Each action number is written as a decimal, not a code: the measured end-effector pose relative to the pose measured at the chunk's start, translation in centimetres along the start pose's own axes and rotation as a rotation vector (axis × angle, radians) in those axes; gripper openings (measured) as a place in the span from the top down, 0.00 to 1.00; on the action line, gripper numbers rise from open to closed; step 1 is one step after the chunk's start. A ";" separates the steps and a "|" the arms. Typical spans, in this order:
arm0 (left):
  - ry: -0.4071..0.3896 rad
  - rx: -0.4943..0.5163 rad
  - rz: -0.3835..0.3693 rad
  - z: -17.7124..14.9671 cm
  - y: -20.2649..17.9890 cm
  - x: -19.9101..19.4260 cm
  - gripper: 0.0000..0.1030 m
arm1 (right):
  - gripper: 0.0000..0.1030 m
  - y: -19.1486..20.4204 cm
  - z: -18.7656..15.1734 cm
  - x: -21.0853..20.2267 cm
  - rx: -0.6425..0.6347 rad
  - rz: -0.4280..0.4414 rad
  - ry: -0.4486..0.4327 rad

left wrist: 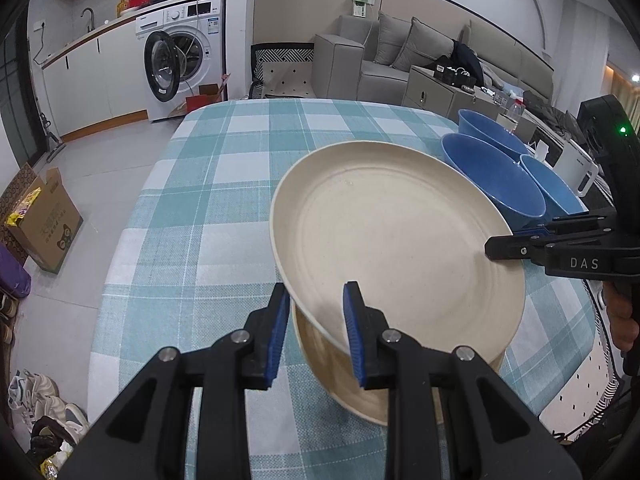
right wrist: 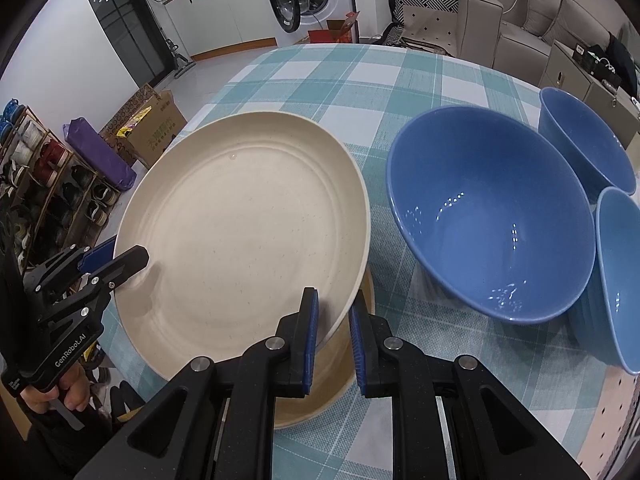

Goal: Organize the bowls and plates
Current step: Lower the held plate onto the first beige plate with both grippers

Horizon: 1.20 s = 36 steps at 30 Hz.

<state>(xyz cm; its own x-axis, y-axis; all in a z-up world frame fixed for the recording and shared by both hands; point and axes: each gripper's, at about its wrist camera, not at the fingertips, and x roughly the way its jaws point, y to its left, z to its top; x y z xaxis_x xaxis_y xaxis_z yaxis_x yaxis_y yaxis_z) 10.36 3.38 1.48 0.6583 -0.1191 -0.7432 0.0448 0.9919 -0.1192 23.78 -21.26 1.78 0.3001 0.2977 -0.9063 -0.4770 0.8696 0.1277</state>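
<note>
A large cream plate is held by both grippers just above a second cream plate, which lies on the checked tablecloth and is mostly covered by it. My left gripper is shut on the upper plate's near-left rim. My right gripper is shut on the rim at the opposite side. Three blue bowls stand to the right: a large bowl, a far bowl and a third bowl.
The table carries a teal and white checked cloth, bare at the far and left parts. A cardboard box and shoes sit on the floor at the left. A washing machine and a grey sofa stand beyond the table.
</note>
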 end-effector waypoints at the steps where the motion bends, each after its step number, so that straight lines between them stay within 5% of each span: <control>1: 0.001 0.003 0.000 -0.1 -0.1 0.0 0.76 | 0.85 -0.1 -0.2 0.0 0.002 0.002 0.000; 36: 0.069 0.046 0.003 -2.3 -1.4 1.0 0.76 | 0.83 0.2 -3.0 1.8 -0.040 -0.056 0.045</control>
<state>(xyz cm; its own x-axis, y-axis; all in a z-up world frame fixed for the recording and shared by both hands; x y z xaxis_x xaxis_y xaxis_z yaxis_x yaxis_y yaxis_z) 9.24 1.74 -0.60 0.6052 -0.1170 -0.7874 0.0784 0.9931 -0.0873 21.79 -21.72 -1.05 0.2906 0.2299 -0.9288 -0.4932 0.8678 0.0605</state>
